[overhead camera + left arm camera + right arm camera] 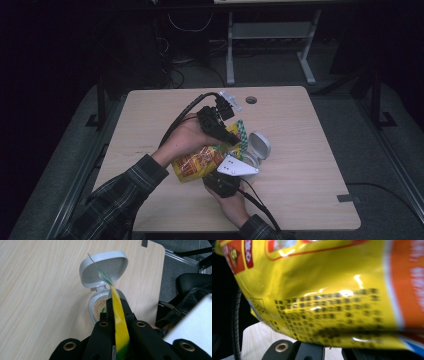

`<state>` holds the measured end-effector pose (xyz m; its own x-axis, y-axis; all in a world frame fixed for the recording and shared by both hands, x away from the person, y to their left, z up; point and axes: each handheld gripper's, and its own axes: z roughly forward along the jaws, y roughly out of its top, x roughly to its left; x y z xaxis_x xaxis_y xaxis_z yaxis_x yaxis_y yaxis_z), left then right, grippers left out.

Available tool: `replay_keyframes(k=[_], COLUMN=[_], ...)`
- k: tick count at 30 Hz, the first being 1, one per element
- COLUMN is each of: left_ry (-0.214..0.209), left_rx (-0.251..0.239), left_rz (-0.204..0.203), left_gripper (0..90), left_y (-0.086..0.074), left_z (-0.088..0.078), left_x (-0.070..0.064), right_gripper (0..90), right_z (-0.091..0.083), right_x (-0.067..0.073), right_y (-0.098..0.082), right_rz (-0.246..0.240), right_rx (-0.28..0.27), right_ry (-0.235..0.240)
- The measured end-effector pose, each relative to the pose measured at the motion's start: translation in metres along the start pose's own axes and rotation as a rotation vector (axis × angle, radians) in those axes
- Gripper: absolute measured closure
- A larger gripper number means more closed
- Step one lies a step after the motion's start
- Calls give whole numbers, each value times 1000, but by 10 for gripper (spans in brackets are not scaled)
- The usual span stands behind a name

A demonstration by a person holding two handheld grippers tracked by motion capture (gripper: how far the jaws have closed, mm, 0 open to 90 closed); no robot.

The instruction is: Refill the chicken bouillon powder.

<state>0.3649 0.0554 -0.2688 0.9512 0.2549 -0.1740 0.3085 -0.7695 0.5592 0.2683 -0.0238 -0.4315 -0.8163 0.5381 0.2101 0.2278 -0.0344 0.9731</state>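
A yellow snack bag (200, 162) with red print hangs above the middle of the table, held between both grippers. My left gripper (223, 131) is shut on the bag's top edge, near its green checkered corner (241, 131). In the left gripper view the black jaws (116, 305) pinch the thin yellow edge (119, 325). My right gripper (226, 174), under its grey plate, is shut on the bag's lower end. In the right gripper view the bag (324, 290) bulges close above the jaws (332, 350). Just under the bag's top stands a small white container (259, 149), lid flipped open.
The container (96, 312) holds tan granules (100, 307), and its open lid (105, 267) leans away. The wooden table (300, 150) has a cable hole (251, 100) at the back. A sleeve and a dark chair (192, 290) lie past the table's edge.
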Motion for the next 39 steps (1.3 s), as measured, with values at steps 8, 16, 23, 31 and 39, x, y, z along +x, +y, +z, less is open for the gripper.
replay_keyframes(k=[8,16,23,31,39], left_ry=[-27,-78,-105,-99,-48], left_rx=[-75,-213,-329,-459,-532], left_rz=[-10,-25,-33,-41,-88], left_gripper=[900,900,900,900,900], left_y=[-22,-54,-88,-124,-152], left_z=[-17,-43,-58,-69,-80], left_x=[1,4,11,19,35], right_gripper=[898,898,897,897,896], right_z=[2,2,3,-3,-6], right_x=[0,-4,-8,-12,-14], right_y=[-3,-4,-5,-2,-1], right_rz=[-3,9,3,-9,-20], right_rx=[19,25,35,24,50], right_ry=[-1,-7,-26,-53,-60])
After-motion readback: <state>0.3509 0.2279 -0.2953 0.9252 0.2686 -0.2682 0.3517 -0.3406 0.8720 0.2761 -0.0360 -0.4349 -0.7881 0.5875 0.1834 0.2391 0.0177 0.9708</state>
